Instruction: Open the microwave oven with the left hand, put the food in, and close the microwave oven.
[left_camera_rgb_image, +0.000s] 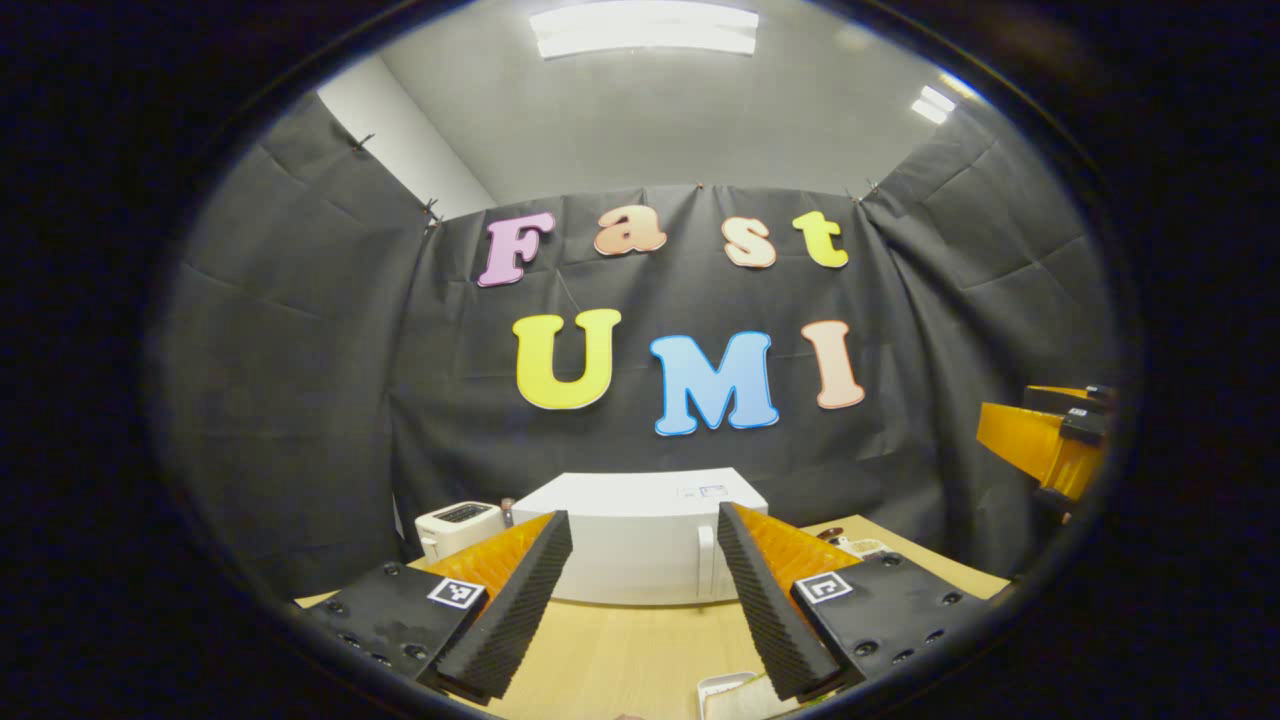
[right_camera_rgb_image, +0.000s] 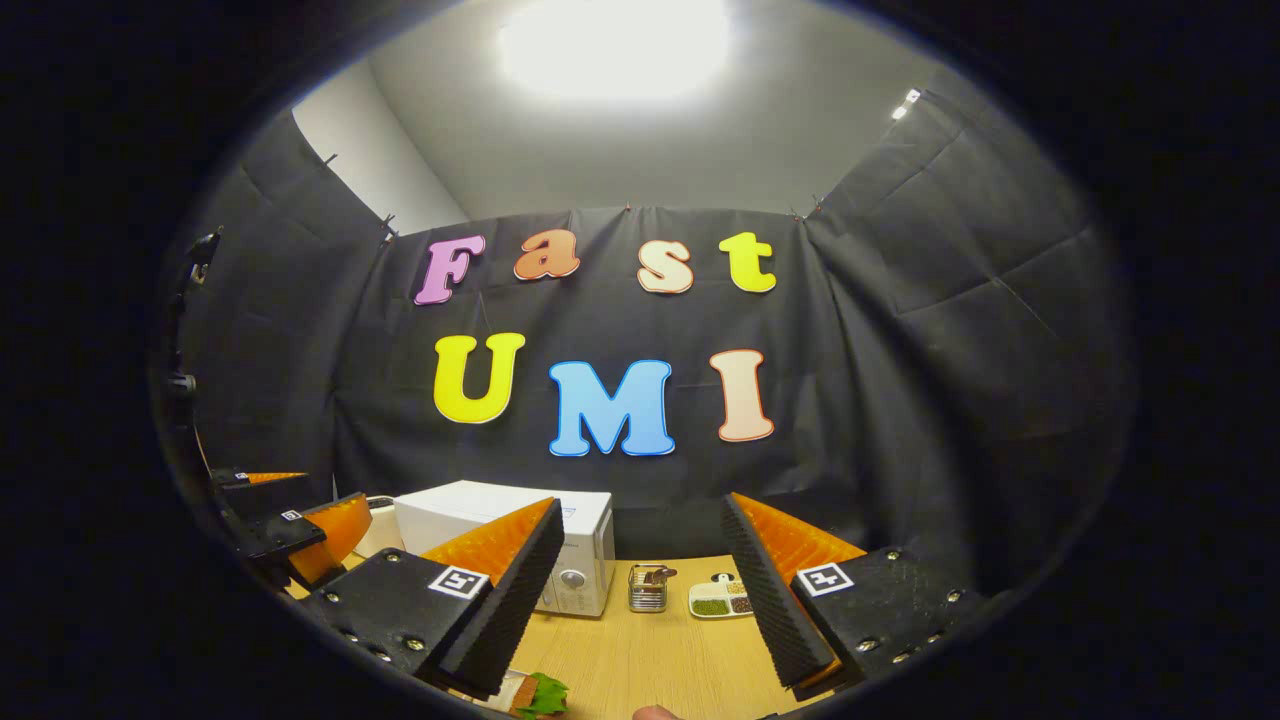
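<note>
Beside microwave, tin, dish; toaster left

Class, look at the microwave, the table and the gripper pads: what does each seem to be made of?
Microwave: likely painted metal or plastic, going by its smooth, even white shell. Table: wood or wood-look laminate, pale with faint grain. Gripper pads: probably black rubber or foam, matte and finely ribbed.

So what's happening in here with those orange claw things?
A person holds a two-finger gripper in each hand above a wooden table. Both the left gripper and the right gripper are open and hold nothing. The white microwave ahead has its door shut. Food with green leaves lies just below the right gripper.
</note>
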